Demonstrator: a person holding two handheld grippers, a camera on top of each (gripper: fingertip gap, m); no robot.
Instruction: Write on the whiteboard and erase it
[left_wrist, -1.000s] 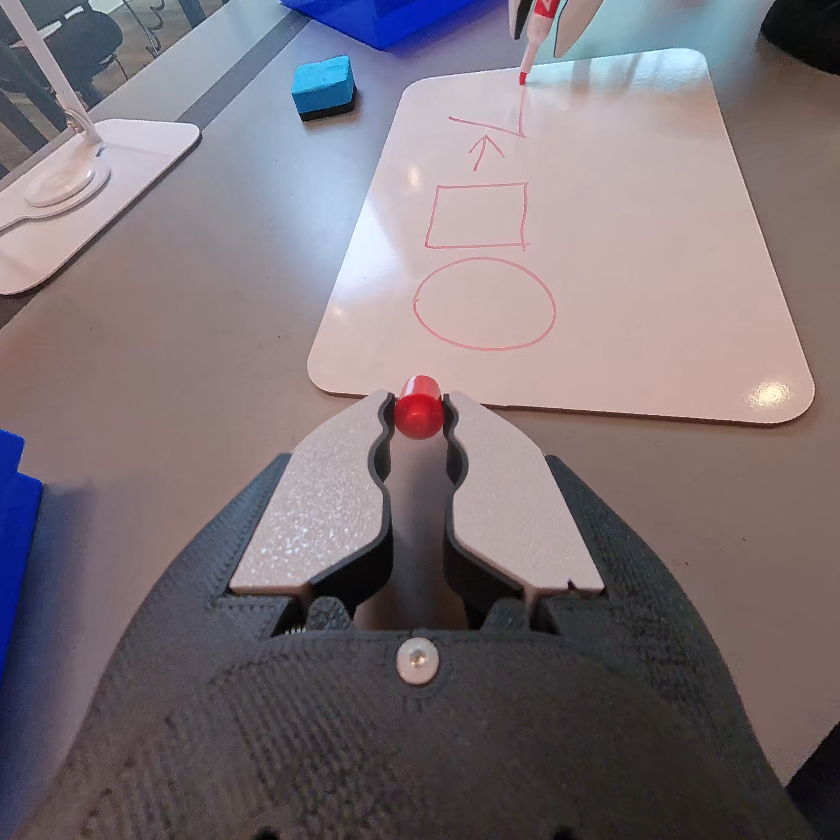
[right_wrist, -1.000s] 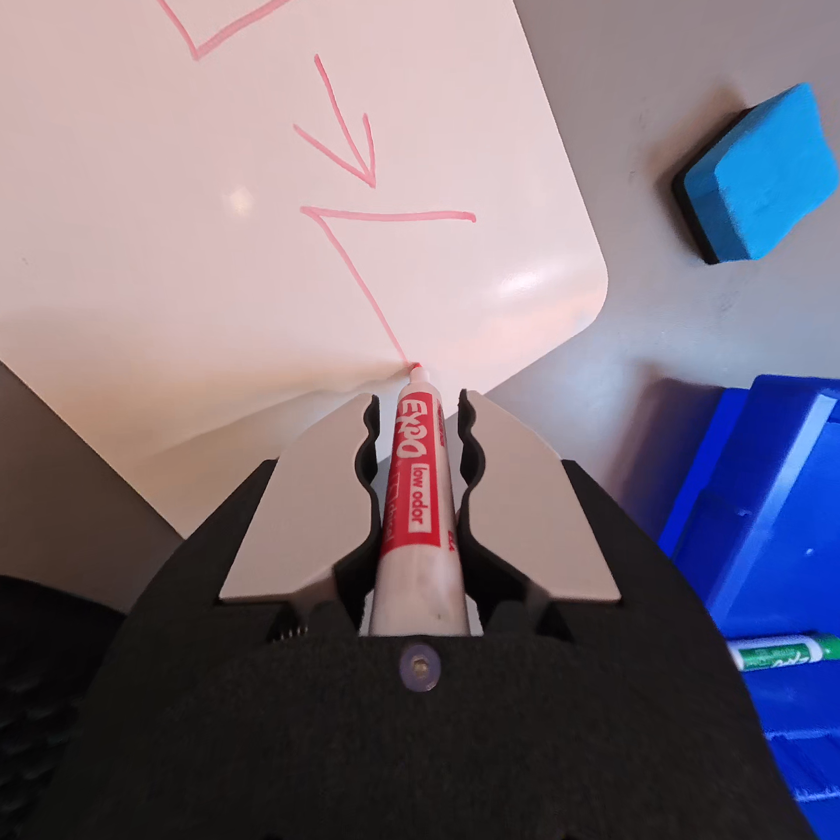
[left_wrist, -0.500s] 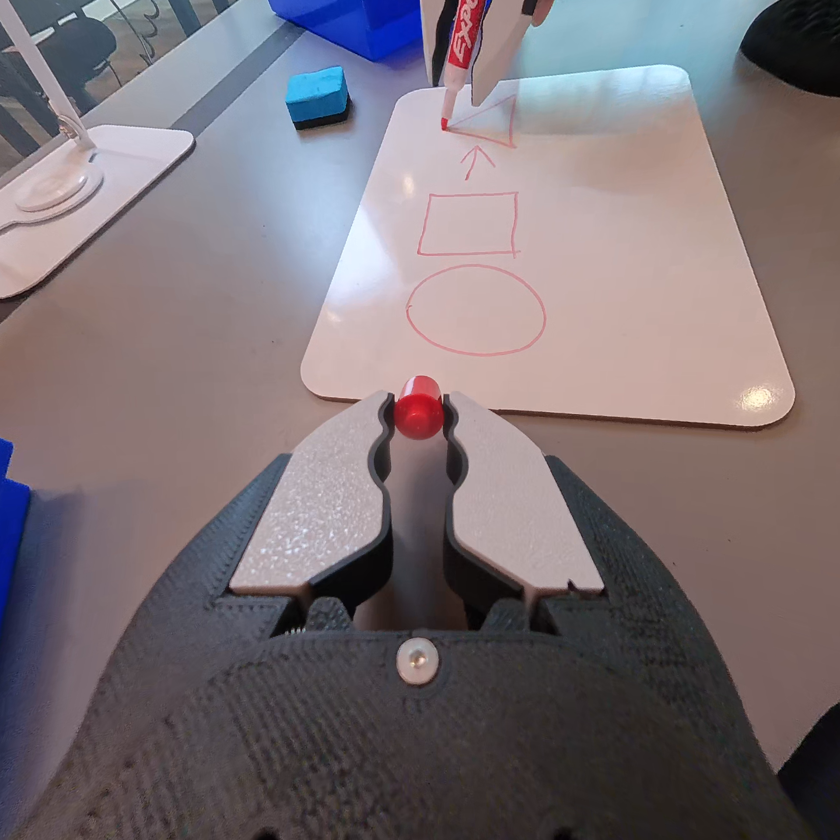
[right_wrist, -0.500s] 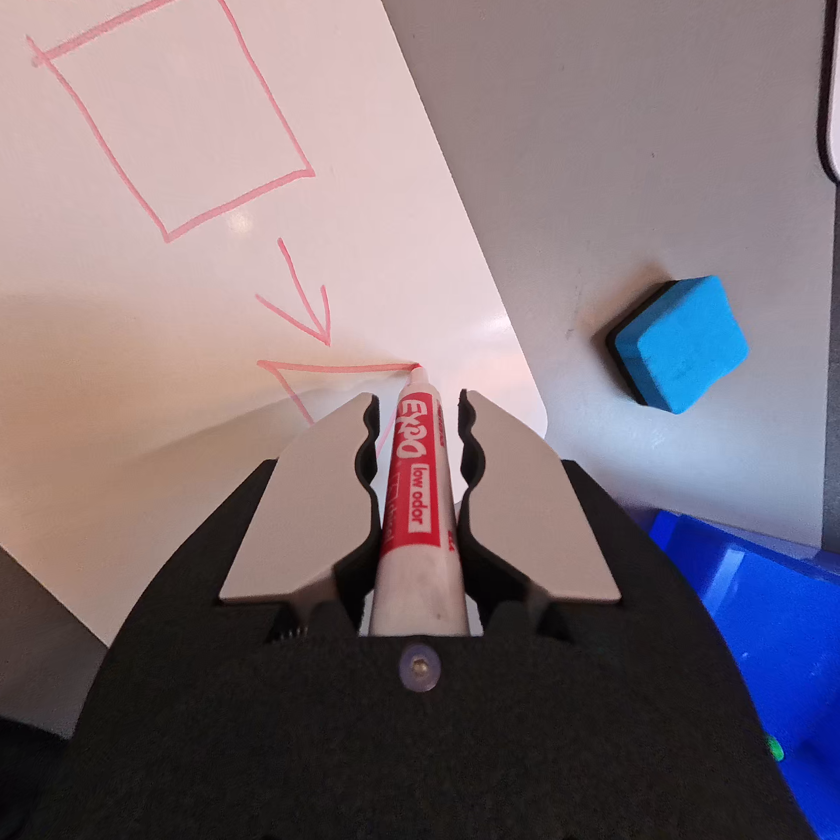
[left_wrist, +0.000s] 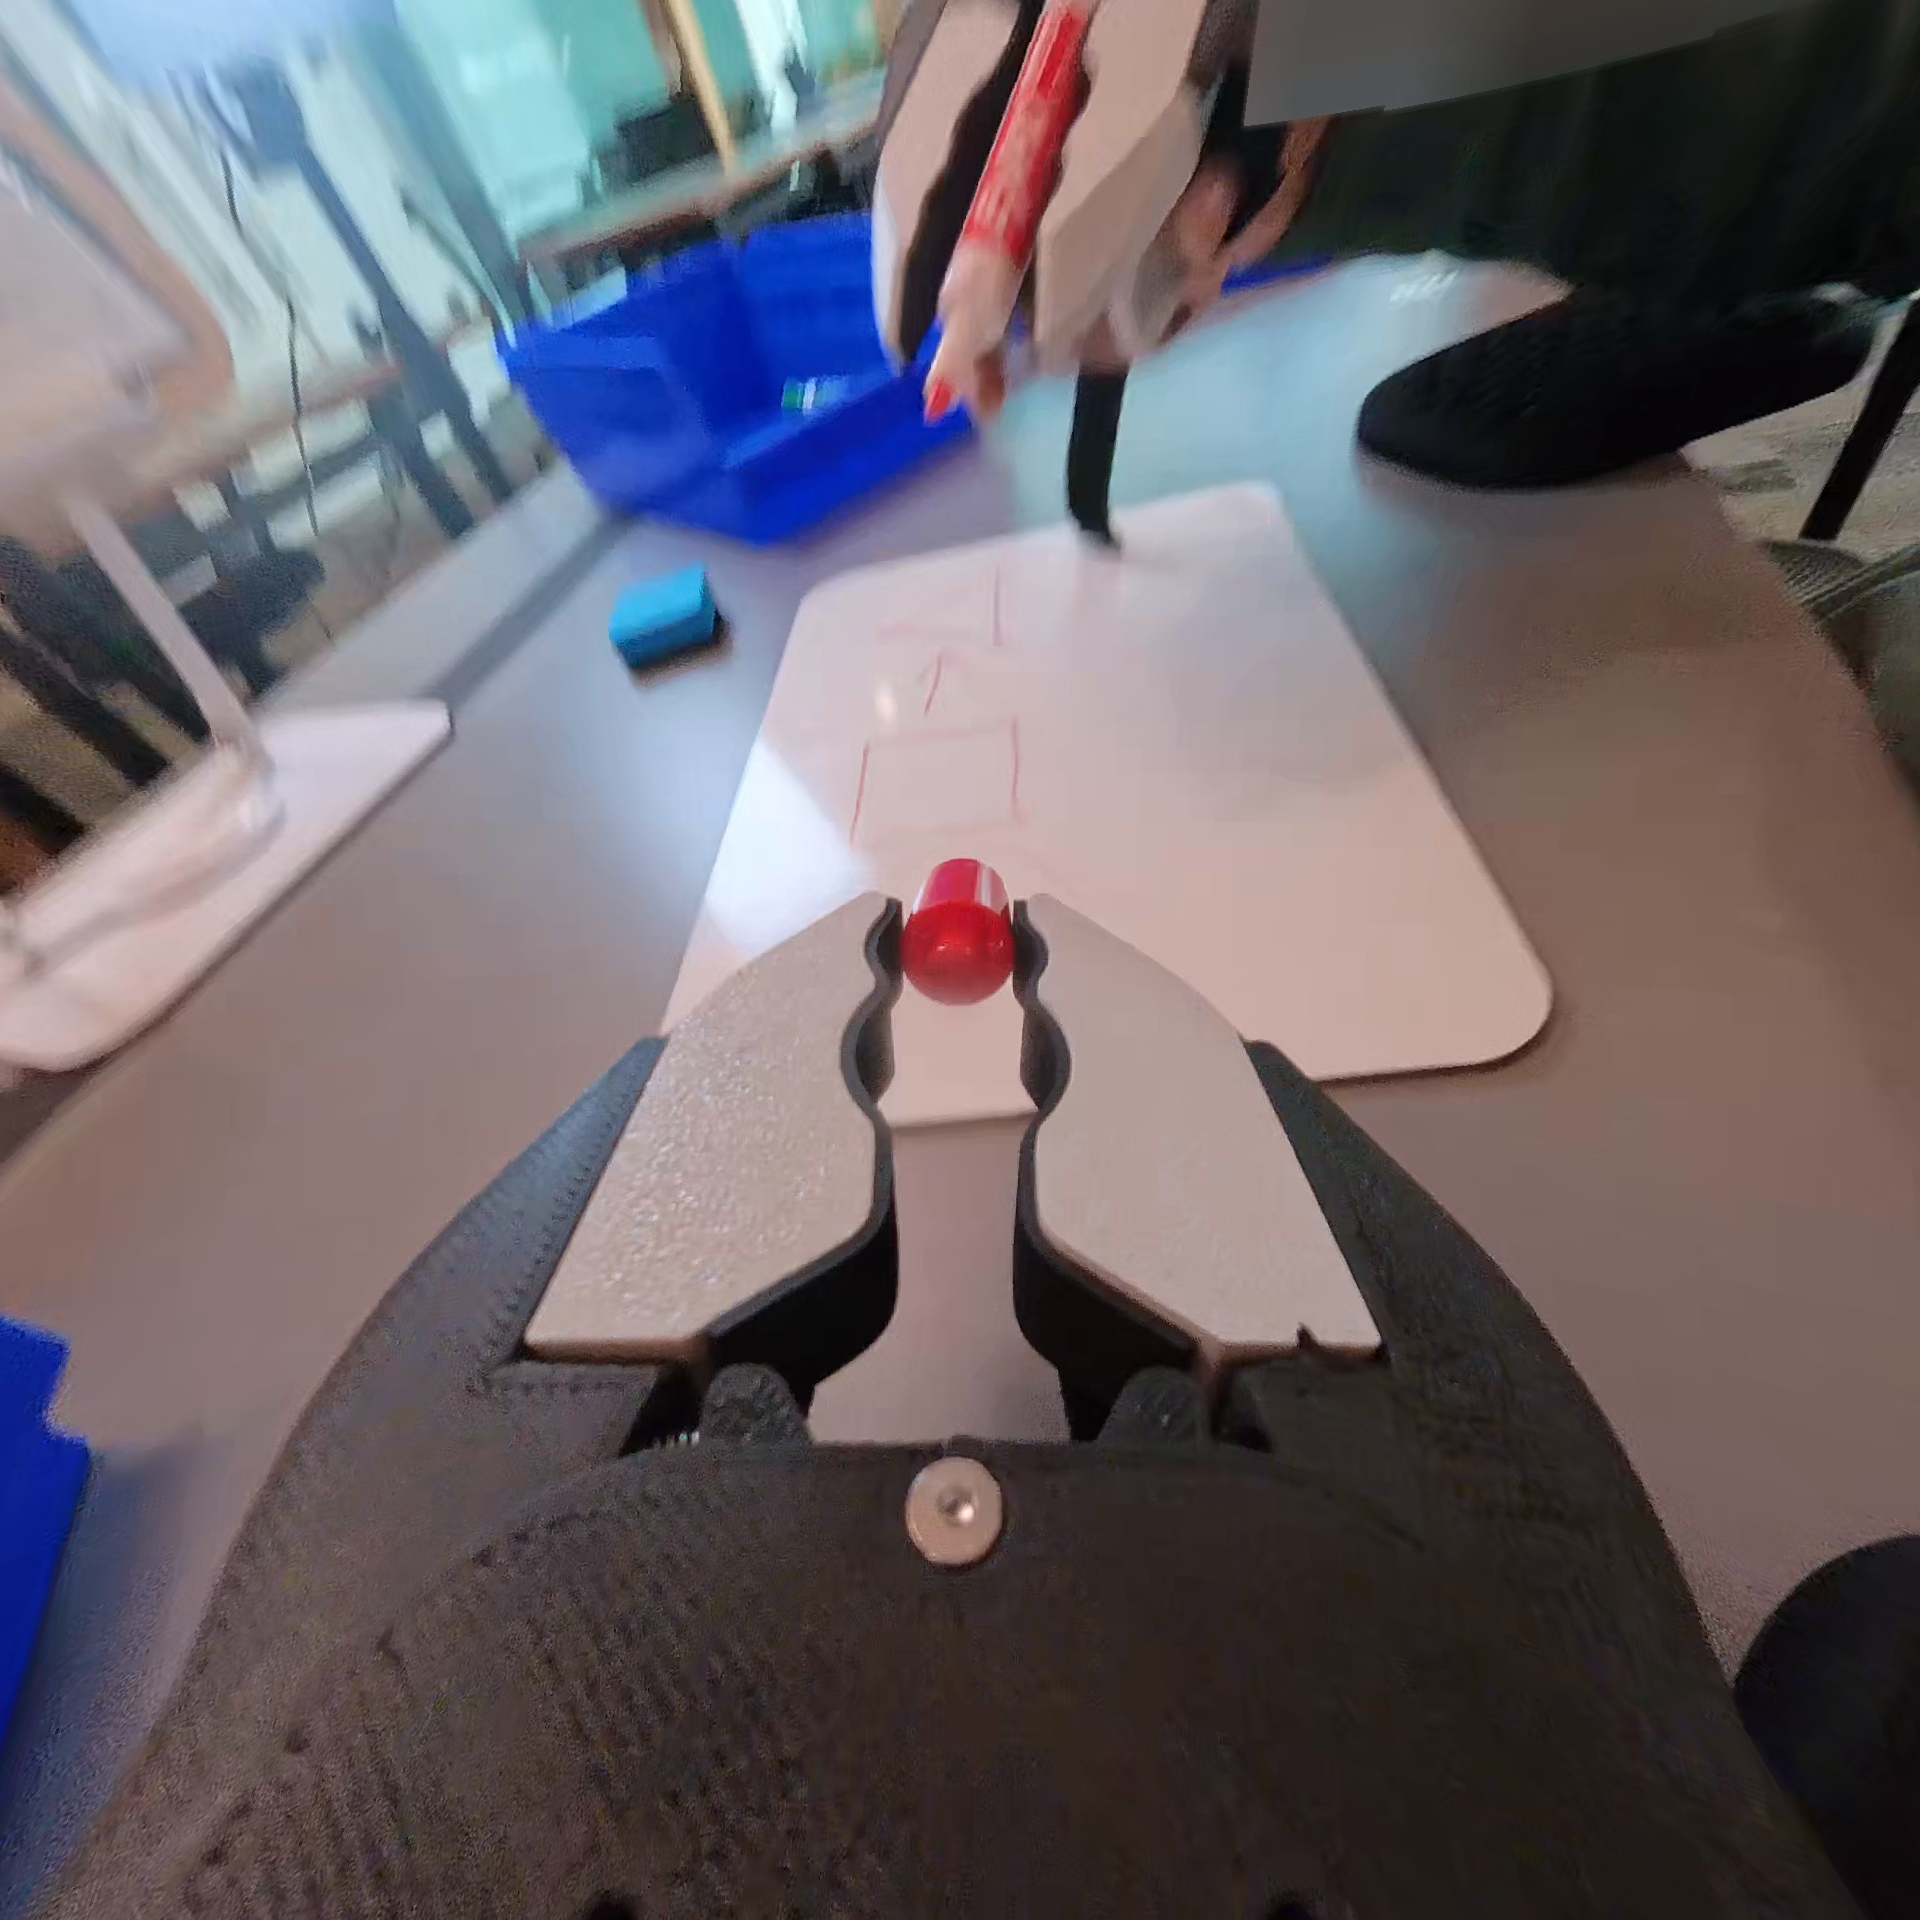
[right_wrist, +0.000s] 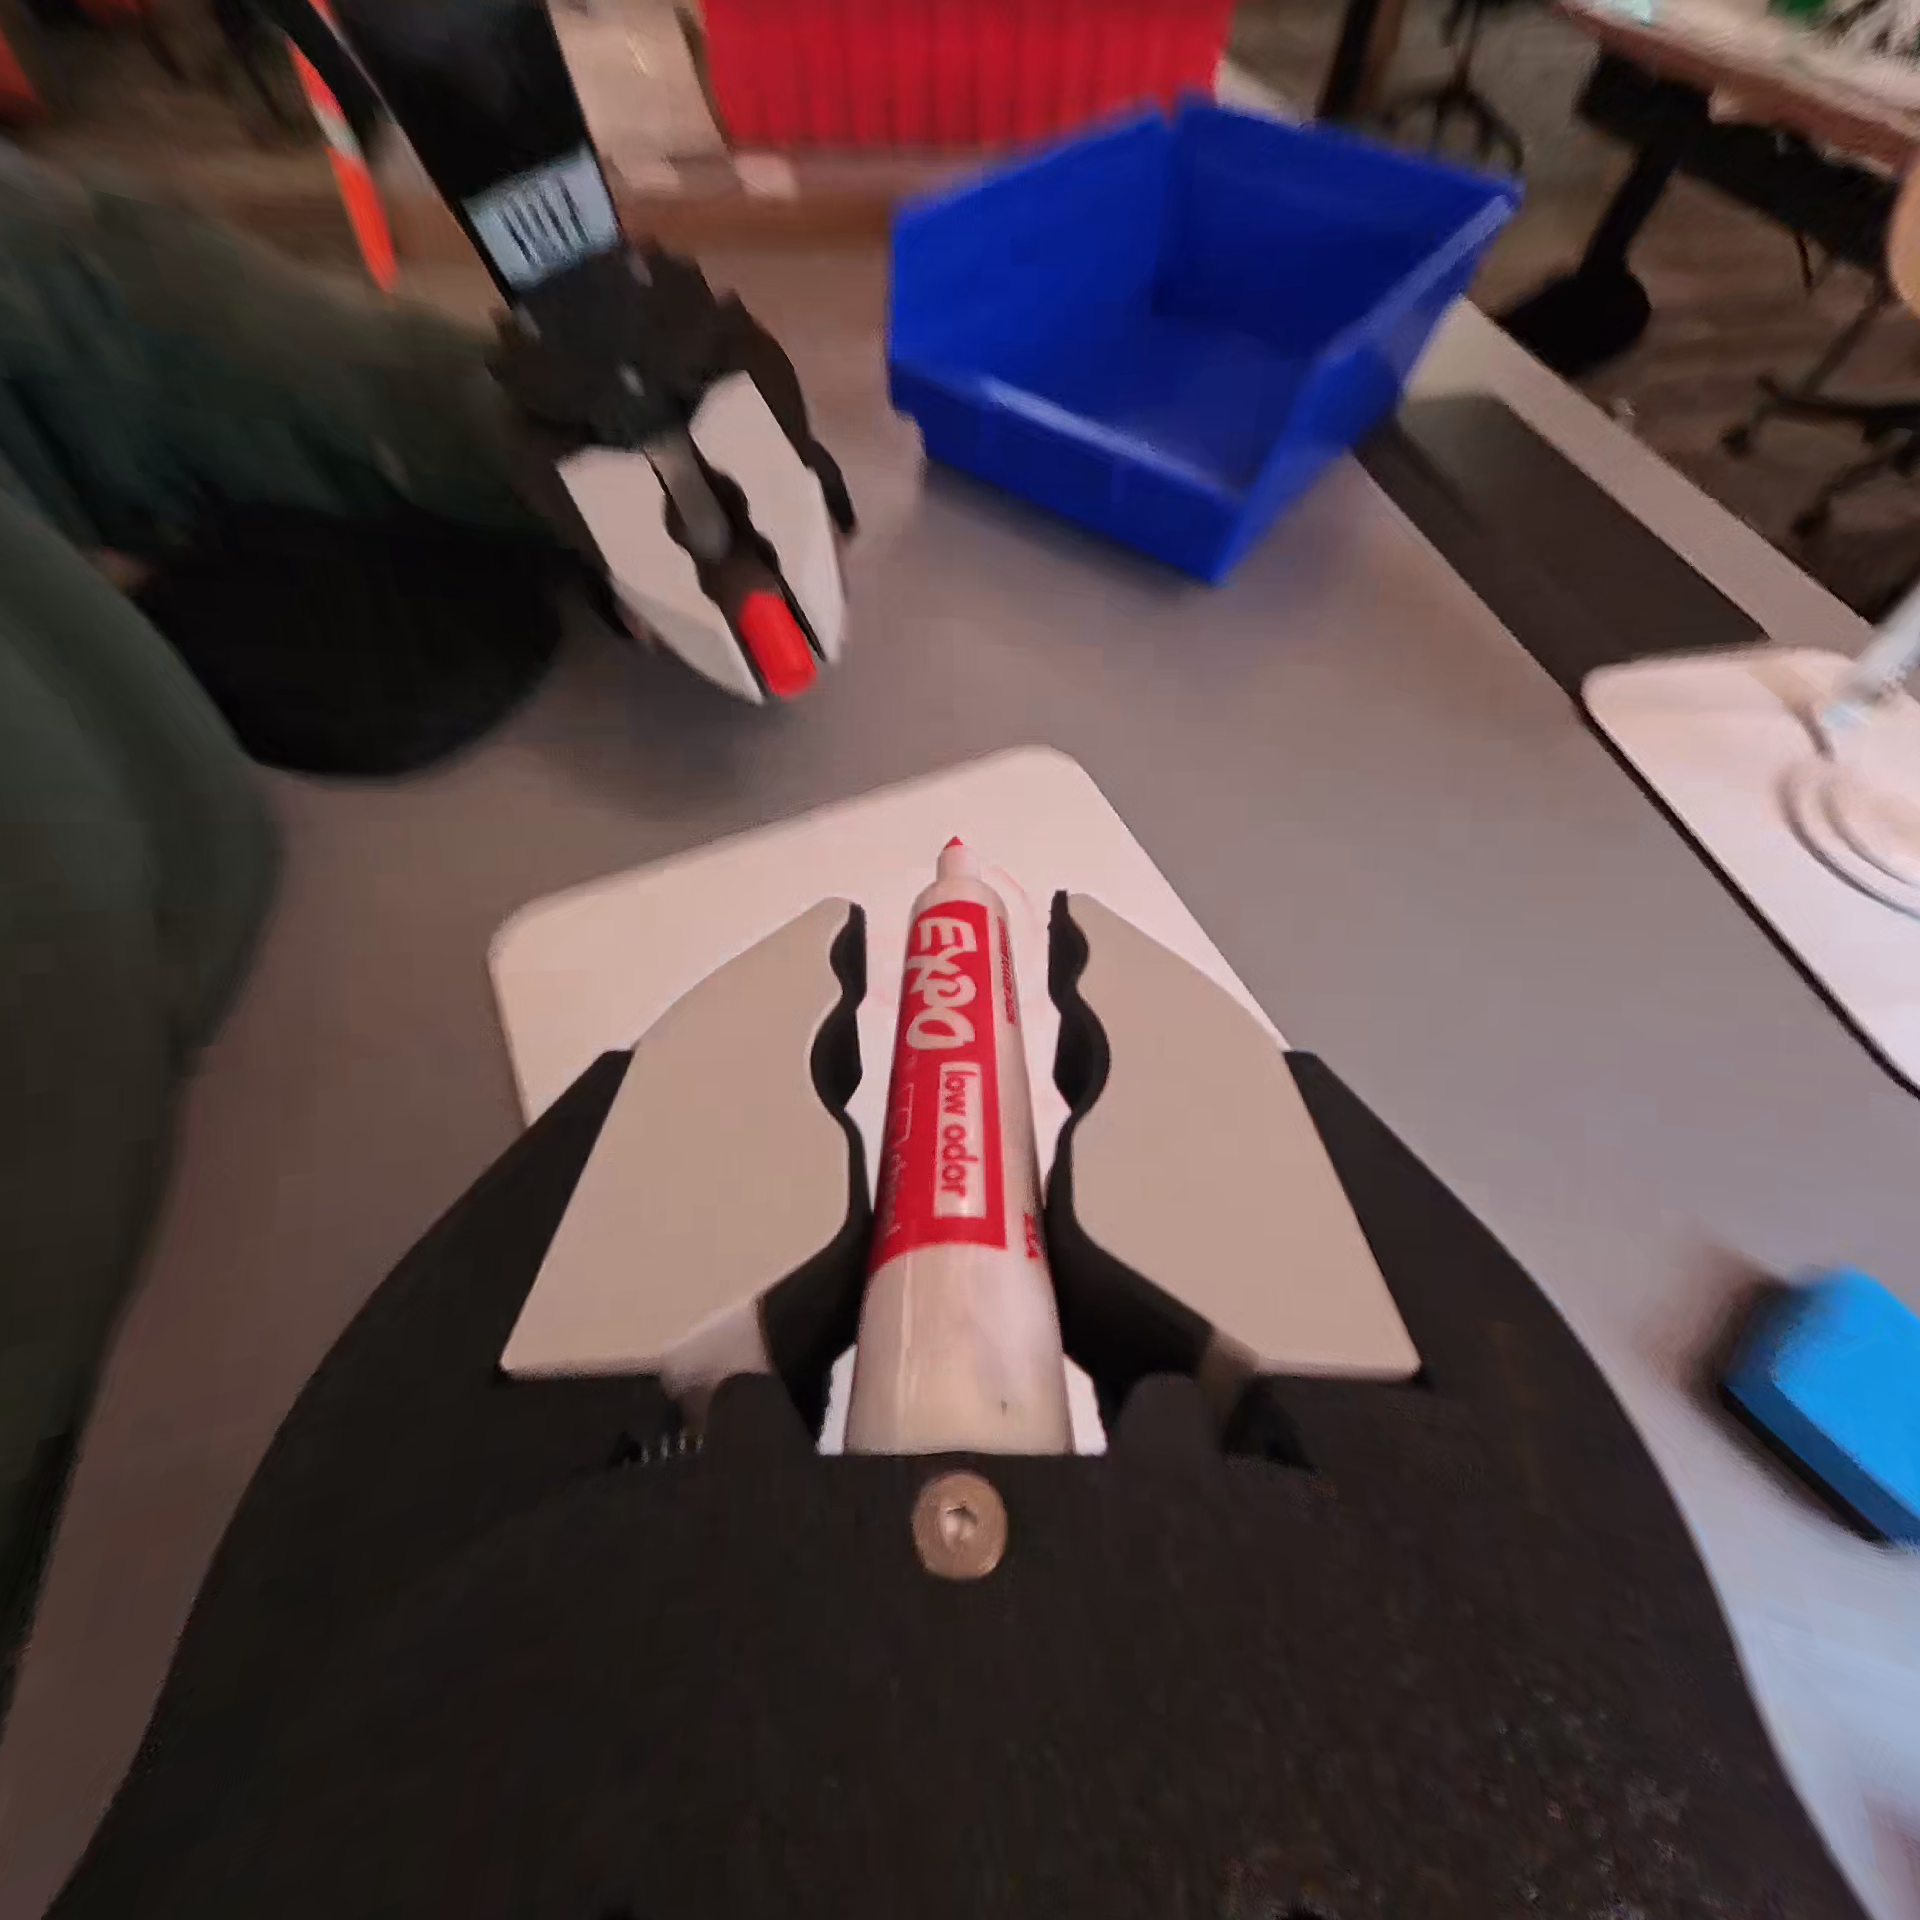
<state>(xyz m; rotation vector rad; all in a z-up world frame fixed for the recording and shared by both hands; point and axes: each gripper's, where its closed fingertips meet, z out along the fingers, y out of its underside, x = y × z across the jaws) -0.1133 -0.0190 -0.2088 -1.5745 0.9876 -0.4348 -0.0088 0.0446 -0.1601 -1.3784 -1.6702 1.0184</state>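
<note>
My left gripper (left_wrist: 956, 925) is shut on a red marker cap (left_wrist: 956, 940) and holds it over the near edge of the whiteboard (left_wrist: 1195, 779). The board lies flat on the grey table and bears faint red shapes. My right gripper (right_wrist: 956, 914) is shut on a red-and-white marker (right_wrist: 945, 1091), gripped deep between the fingers, with its bare tip pointing forward above the whiteboard (right_wrist: 644, 935). In the left wrist view the right gripper (left_wrist: 977, 343) hangs high over the board's far end, its marker (left_wrist: 1013, 177) tip down and off the surface. The left gripper (right_wrist: 774, 665) with the cap shows in the right wrist view.
A blue eraser (left_wrist: 665, 615) lies on the table left of the board; it also shows in the right wrist view (right_wrist: 1829, 1392). A blue bin (left_wrist: 727, 416) stands beyond the board and another blue bin (right_wrist: 1174, 343) behind the left gripper. A white lamp base (left_wrist: 208, 831) sits at the left. My right fingertips sit around 15 cm from my left ones.
The right gripper closed the triangle, then lifted the marker off the board and tilted level. The left gripper moved forward over the board's near edge, still gripping the cap.
</note>
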